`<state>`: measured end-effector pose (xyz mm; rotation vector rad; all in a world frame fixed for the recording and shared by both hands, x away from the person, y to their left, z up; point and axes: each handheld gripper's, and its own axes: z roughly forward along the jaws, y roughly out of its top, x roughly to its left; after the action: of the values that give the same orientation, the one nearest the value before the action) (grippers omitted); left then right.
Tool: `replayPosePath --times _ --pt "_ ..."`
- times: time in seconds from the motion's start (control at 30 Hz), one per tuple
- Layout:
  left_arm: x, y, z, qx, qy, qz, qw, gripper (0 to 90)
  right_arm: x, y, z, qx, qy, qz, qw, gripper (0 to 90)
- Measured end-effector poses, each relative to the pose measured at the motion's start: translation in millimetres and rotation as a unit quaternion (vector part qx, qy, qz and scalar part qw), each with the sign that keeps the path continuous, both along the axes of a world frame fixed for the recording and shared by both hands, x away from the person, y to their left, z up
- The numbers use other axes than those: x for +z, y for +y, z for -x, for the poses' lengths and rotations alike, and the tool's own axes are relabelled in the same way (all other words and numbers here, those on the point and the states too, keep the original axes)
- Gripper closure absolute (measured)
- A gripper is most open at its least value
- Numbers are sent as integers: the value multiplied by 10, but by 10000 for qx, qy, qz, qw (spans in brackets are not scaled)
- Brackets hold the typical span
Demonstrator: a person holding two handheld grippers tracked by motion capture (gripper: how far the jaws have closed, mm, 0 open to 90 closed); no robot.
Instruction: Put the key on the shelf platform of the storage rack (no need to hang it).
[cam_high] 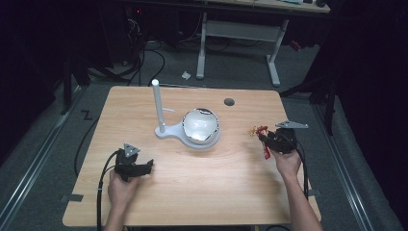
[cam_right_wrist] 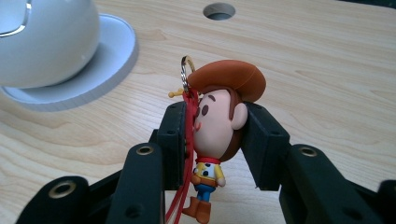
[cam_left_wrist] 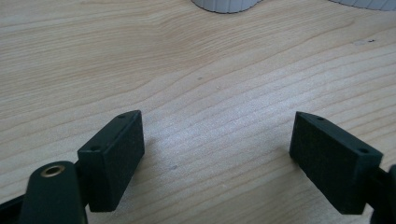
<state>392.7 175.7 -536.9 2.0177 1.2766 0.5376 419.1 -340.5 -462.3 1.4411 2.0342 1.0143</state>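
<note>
A small cowboy figure keychain (cam_right_wrist: 218,121) with a brown hat, a metal ring and a red strap sits squeezed by its head between the jaws of my right gripper (cam_right_wrist: 215,140). From above, that right gripper (cam_high: 269,137) hovers at the table's right side with the cowboy keychain (cam_high: 260,132) sticking out toward the left. My left gripper (cam_high: 144,167) rests low at the front left. Its jaws stand wide apart over bare wood, so the left gripper (cam_left_wrist: 217,154) holds nothing.
A white stand (cam_high: 166,132) with an upright post (cam_high: 157,103) and a round bowl-shaped dome (cam_high: 200,125) occupies the table's middle. A round cable hole (cam_high: 229,102) lies behind it. The wooden table (cam_high: 202,183) has bare room at the front.
</note>
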Motion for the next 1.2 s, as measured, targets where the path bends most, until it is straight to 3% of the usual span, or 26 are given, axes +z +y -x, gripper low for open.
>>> replayPosePath --times 0.37,0.6,0.9,1.2 --pt "-1 0 1 2 -3 5 10000 183 26 108 8 306 54 1 9995 628" --pt "0 0 1 0 0 -2 10000 183 214 294 19 601 -75 94 9981 628" --pt "-1 1 3 -4 -3 4 10000 182 446 502 32 967 -210 -169 9949 628" --pt "0 1 3 -8 2 1 10000 183 678 738 13 1335 -451 -182 9899 627"
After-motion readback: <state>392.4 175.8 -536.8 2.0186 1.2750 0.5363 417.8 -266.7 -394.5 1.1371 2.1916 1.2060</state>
